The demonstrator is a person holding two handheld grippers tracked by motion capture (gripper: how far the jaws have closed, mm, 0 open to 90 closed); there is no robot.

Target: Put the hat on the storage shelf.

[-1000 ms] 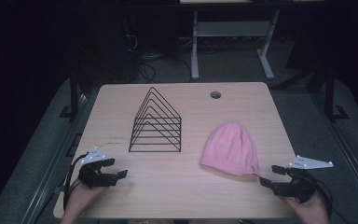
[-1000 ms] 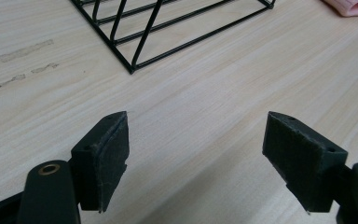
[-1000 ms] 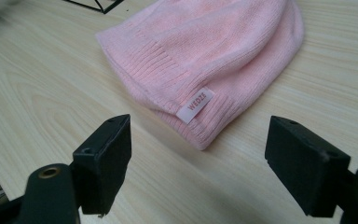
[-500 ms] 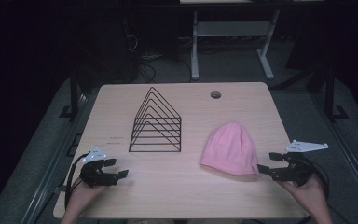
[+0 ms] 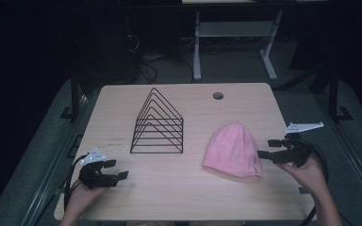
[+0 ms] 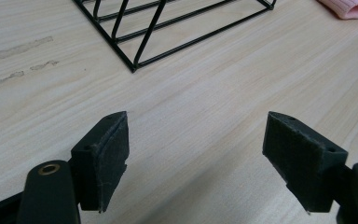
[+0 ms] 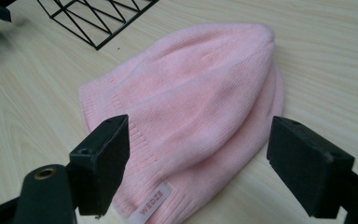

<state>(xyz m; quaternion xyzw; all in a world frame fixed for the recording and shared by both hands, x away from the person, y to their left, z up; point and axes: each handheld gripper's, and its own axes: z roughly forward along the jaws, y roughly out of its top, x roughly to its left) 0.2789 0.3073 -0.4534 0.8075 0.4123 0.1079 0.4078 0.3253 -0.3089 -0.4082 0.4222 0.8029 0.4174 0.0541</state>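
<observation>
The pink hat (image 5: 233, 150) lies flat near the table's (image 5: 179, 193) right edge. The right gripper (image 5: 269, 148), jaws wide apart and empty, should pinch the ribbed brim squarely, avoiding the wood.

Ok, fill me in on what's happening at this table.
A person holds a gripper in each hand over a wooden table. The right gripper, jaws open, is beside a pink beanie that lies flat, not yet gripping it. The left gripper waits open near the table's front edge. A black wire rack stands untouched.
</observation>
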